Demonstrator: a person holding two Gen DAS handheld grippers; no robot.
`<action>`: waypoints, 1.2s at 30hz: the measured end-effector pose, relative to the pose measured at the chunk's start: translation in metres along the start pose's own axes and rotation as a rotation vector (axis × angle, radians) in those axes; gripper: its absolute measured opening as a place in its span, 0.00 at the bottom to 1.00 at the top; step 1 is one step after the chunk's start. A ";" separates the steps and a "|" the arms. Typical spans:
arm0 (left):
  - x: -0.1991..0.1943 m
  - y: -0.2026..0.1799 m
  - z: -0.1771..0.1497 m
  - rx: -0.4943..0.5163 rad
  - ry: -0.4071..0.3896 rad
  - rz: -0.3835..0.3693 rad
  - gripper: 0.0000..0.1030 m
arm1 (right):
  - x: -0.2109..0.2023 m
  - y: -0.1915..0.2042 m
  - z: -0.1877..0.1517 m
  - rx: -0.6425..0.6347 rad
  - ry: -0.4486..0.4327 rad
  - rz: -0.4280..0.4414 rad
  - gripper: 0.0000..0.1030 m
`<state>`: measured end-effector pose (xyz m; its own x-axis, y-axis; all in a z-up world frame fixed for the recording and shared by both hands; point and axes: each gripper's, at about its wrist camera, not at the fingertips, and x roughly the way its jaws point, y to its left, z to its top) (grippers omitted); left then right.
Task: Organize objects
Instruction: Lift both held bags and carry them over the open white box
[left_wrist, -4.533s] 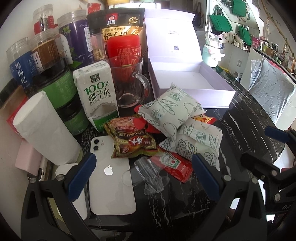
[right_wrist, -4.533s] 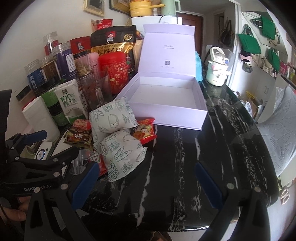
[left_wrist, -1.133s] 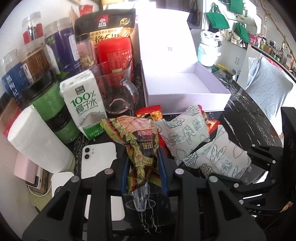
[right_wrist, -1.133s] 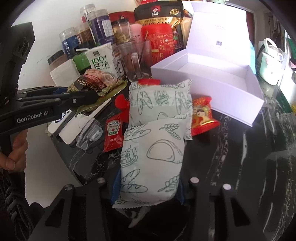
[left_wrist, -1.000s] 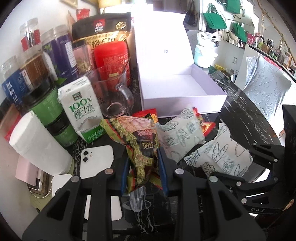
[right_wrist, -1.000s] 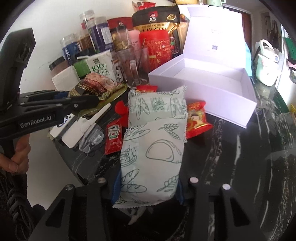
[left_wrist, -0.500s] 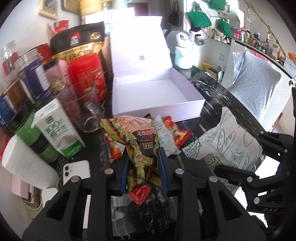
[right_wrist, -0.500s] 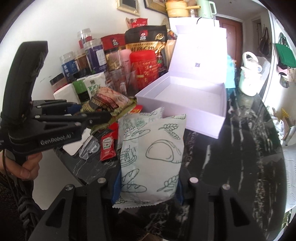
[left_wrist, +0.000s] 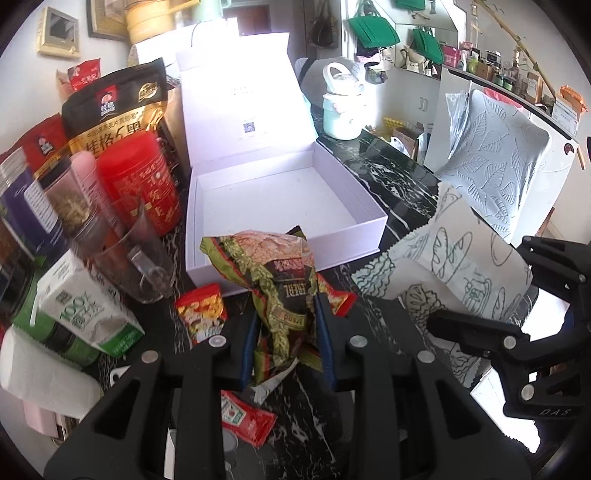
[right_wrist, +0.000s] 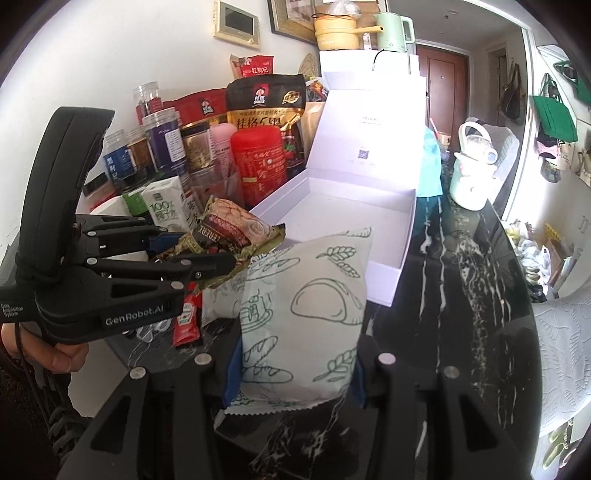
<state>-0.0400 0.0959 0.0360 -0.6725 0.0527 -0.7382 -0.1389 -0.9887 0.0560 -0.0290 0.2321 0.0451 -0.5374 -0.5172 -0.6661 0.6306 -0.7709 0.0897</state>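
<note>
Snack packets fill both my grippers: my left gripper pinches the crinkled green-and-red snack bag, and my right gripper clamps the pale bread-print packet. Just beyond both sets of fingertips sits the open white box, lid raised.

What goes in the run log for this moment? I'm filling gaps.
left gripper: shut on brown snack packet | right gripper: shut on bread bag | white box: open, empty
</note>
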 end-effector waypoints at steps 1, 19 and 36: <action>0.001 0.000 0.003 0.004 0.000 -0.001 0.26 | 0.001 -0.003 0.002 0.003 -0.002 0.001 0.45; 0.034 0.007 0.055 0.052 -0.005 0.002 0.26 | 0.030 -0.035 0.052 -0.001 -0.015 0.000 0.45; 0.086 0.027 0.101 0.030 0.029 0.022 0.26 | 0.069 -0.068 0.102 -0.036 -0.019 -0.002 0.45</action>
<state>-0.1751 0.0877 0.0416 -0.6547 0.0266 -0.7555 -0.1466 -0.9849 0.0923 -0.1662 0.2107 0.0684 -0.5490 -0.5226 -0.6523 0.6488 -0.7585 0.0616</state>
